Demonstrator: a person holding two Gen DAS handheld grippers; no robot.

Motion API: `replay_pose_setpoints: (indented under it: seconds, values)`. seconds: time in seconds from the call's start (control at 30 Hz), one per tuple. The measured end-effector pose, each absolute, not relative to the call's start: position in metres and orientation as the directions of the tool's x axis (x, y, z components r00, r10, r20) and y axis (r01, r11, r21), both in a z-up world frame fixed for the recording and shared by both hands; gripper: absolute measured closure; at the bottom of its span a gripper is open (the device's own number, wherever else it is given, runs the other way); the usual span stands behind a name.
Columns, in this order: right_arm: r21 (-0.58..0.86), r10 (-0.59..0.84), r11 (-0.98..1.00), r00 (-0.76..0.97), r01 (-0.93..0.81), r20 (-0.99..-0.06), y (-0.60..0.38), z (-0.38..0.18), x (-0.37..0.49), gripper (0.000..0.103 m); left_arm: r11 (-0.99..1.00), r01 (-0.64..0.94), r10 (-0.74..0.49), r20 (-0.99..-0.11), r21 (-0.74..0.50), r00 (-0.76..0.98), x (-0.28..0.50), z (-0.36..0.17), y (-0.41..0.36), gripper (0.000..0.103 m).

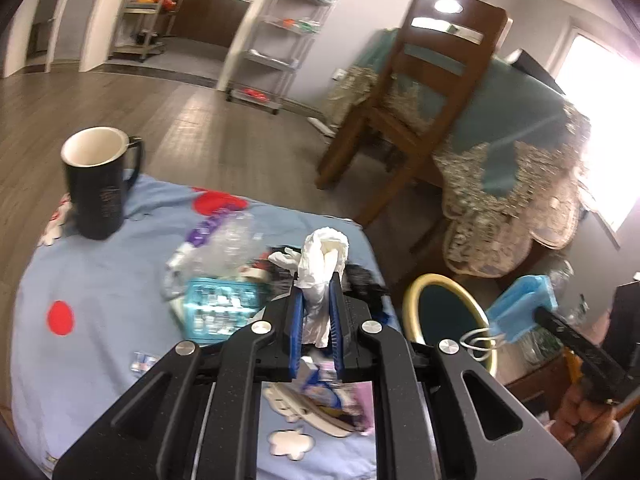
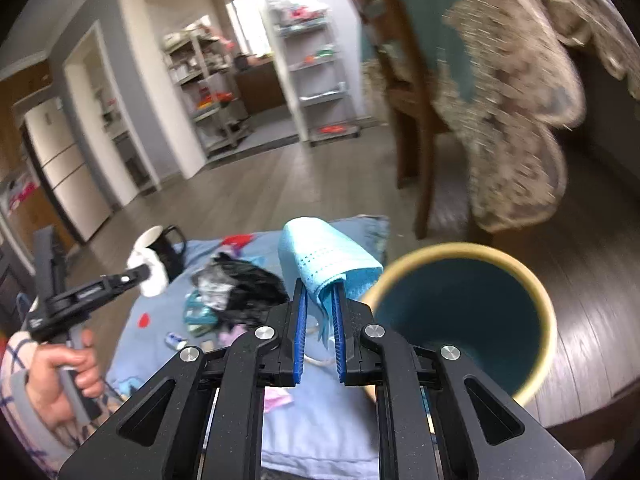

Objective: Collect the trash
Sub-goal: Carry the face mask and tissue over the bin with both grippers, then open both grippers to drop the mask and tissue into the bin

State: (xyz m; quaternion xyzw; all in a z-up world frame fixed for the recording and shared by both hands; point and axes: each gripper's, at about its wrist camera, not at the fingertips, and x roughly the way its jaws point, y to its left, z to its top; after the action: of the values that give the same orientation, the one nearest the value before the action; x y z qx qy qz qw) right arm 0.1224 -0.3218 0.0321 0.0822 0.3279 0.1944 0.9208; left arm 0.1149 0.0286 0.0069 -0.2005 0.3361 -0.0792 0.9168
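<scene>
L claw clamped on white tissue, R claw pinching blue mask beside bin, mug on worktop

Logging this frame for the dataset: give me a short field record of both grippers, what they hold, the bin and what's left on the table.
left gripper: shut on white tissue, over the table
right gripper: shut on blue face mask, beside the bin's rim
bin: open, teal inside, nothing visible in it
table: blue cloth; black mug, clear plastic bottle, black bag, small wrappers
</scene>
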Motion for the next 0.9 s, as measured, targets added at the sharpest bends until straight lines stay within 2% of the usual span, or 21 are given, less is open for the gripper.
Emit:
replay_pose_setpoints:
  seconds: [0.17, 0.33, 0.47, 0.67, 0.9]
  values:
    - [0.276, 0.347, 0.935, 0.734, -0.223, -0.584, -0.343, 0.02, 0.12, 0.09, 0.907, 0.086, -0.334, -0.582, -0.412, 0.742, 0.118, 0.016, -0.006, 0.092]
    - [0.194, 0.25, 0.967, 0.744, -0.164, -0.62, -0.353, 0.009, 0.119, 0.09, 0.905, 0.164, -0.385, -0.586, -0.393, 0.713, 0.125, 0.019, -0.048, 0.092]
    - [0.174, 0.226, 0.974, 0.74, -0.148, -0.634, -0.361, 0.003, 0.121, 0.09, 0.893, 0.214, -0.426, -0.591, -0.396, 0.685, 0.134, 0.019, -0.08, 0.092]
    - [0.216, 0.211, 0.973, 0.701, -0.083, -0.682, -0.383, -0.015, 0.135, 0.09, 0.877, 0.292, -0.475, -0.6, -0.381, 0.643, 0.149, 0.024, -0.127, 0.092]
    - [0.253, 0.226, 0.966, 0.633, -0.048, -0.74, -0.387, -0.042, 0.152, 0.089, 0.848, 0.367, -0.529, -0.649, -0.382, 0.547, 0.172, 0.01, -0.173, 0.092]
